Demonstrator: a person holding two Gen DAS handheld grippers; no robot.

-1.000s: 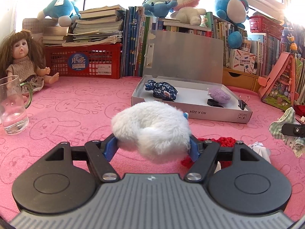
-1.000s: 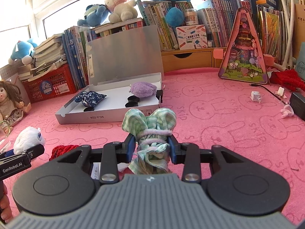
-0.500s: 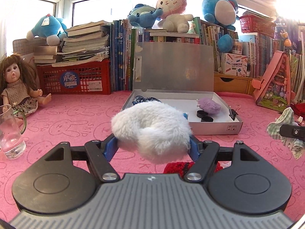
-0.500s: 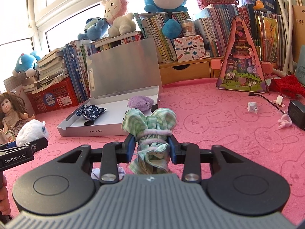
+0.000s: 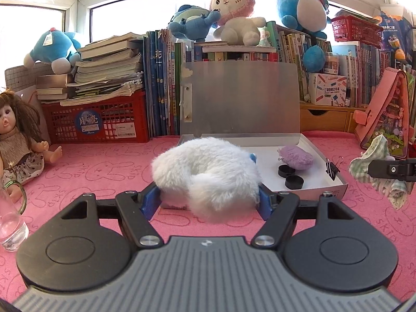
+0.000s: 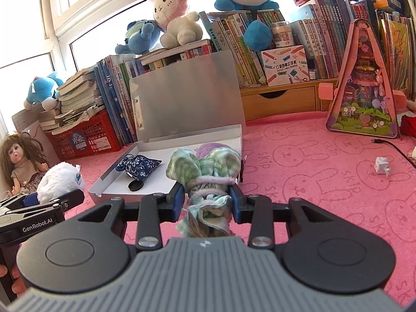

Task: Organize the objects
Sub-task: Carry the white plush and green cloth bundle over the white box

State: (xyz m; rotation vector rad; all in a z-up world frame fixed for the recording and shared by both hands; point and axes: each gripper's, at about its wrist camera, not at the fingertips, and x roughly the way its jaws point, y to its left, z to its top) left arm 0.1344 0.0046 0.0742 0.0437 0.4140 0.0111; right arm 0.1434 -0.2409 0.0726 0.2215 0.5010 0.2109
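Observation:
My left gripper [image 5: 209,199] is shut on a white fluffy scrunchie [image 5: 205,171], held just in front of the open white box [image 5: 335,191]. My right gripper [image 6: 208,199] is shut on a green checked cloth bundle [image 6: 205,171], held at the box's [image 6: 145,196] near right corner. In the box lie a blue patterned pouch [image 6: 137,167], a purple fuzzy piece [image 5: 296,157] and black round caps [image 5: 293,182]. The right gripper with its bundle [image 5: 374,169] shows at the right of the left wrist view; the left gripper with the scrunchie [image 6: 59,182] shows at the left of the right wrist view.
The box's silver lid [image 5: 241,98] stands upright at its back. A doll [image 5: 18,140] and a glass mug [image 5: 10,223] are at the left. A red crate [image 5: 98,119], books and plush toys line the back. A pink triangular toy house [image 6: 362,85] and small white cube [image 6: 382,166] are to the right.
Both grippers have risen and moved closer to the box, each still holding its item. The white scrunchie now covers the box's left part in the left wrist view.

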